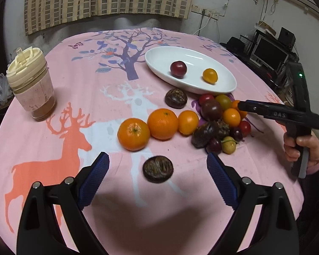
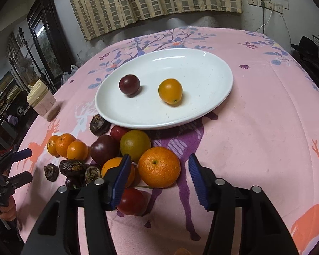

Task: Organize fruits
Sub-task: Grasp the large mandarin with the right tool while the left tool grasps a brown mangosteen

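A lidded cup (image 1: 30, 85) with a cream top and brownish contents is standing near the left edge of the surface (image 1: 74, 89), which is wearing a pink cloth printed with deer and a purple tree. Lower down, the left claw (image 1: 157, 182) is hanging released, its blue ribbed pads spread wide, with a dark wrinkled fruit (image 1: 158, 169) lying on the cloth between them, untouched by either pad. Past it, three glossy oranges (image 1: 162, 123) are sitting in a row, touching one another, the two on the left dimpled and showing green stem scars. Behind them another dark wrinkled piece (image 1: 176, 98) is resting just beside the near rim of the white oval plate (image 1: 159, 51), which is lying toward the far right part of the surface and carrying a dark red plum (image 1: 178, 69) and a small yellow-orange fruit (image 1: 210, 76), well apart from each other. Right of the row, a mixed pile (image 1: 221, 119) of red, purple, greenish and orange fruits plus shrivelled brown ones is crowding together. In the right wrist view the right claw (image 2: 159, 179) is standing part-open and gripping nothing, its left pad in front of a small orange and a large dimpled orange (image 2: 158, 166) lying just beyond the gap. A hand (image 1: 304, 148) is gripping that claw's handle at the right edge.
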{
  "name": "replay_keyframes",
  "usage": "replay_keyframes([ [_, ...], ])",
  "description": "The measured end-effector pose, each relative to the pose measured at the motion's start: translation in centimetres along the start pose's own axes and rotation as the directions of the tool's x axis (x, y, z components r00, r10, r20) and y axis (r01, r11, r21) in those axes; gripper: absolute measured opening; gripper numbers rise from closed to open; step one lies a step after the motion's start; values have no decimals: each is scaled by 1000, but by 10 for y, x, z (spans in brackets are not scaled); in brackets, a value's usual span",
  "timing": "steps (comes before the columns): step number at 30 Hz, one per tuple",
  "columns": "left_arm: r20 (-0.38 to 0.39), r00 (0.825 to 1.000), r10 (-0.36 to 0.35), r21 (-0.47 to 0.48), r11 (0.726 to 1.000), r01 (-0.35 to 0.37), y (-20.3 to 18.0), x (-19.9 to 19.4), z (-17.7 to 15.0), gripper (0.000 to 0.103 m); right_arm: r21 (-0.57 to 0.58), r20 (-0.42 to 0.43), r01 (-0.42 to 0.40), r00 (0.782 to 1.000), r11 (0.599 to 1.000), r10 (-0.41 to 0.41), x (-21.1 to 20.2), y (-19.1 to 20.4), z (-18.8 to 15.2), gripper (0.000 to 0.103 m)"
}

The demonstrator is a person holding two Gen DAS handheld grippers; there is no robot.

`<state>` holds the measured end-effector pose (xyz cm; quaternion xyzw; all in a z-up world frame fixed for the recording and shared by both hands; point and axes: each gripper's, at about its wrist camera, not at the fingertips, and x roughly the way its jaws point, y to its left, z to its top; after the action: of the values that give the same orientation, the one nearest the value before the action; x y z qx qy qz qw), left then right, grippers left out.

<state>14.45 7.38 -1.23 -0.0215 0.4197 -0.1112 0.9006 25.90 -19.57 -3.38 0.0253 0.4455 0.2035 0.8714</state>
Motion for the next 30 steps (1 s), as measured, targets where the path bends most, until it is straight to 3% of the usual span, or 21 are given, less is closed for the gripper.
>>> replay_keyframes([
  [9, -31, 999, -9, 4, 1000, 9, -6, 8, -10, 90, 2, -44, 13, 999, 1000, -13, 9, -2, -6, 53],
  [13, -47, 999, 2, 16, 1000, -2, -8, 14, -11, 84, -15, -59, 25, 998, 1000, -26, 13, 0, -8, 52],
  [15, -56, 998, 3, 19, 1000, -2, -9, 18, -12, 82, -15, -56, 8, 998, 1000, -9, 12, 1, -8, 44],
  [17, -61, 998, 9, 15, 1000, -8, -8, 20, -11, 81, -10, -56, 8, 998, 1000, -8, 11, 0, -9, 43],
  [24, -100, 995, 13, -14, 1000, -14, -3, 34, -9, 60, 36, 7, -4, 1000, 999, 4, -8, -10, -4, 43],
  [30, -116, 993, 33, 11, 999, -32, -5, 41, -10, 57, 48, 17, -10, 1000, 999, 9, -11, -13, -1, 43],
])
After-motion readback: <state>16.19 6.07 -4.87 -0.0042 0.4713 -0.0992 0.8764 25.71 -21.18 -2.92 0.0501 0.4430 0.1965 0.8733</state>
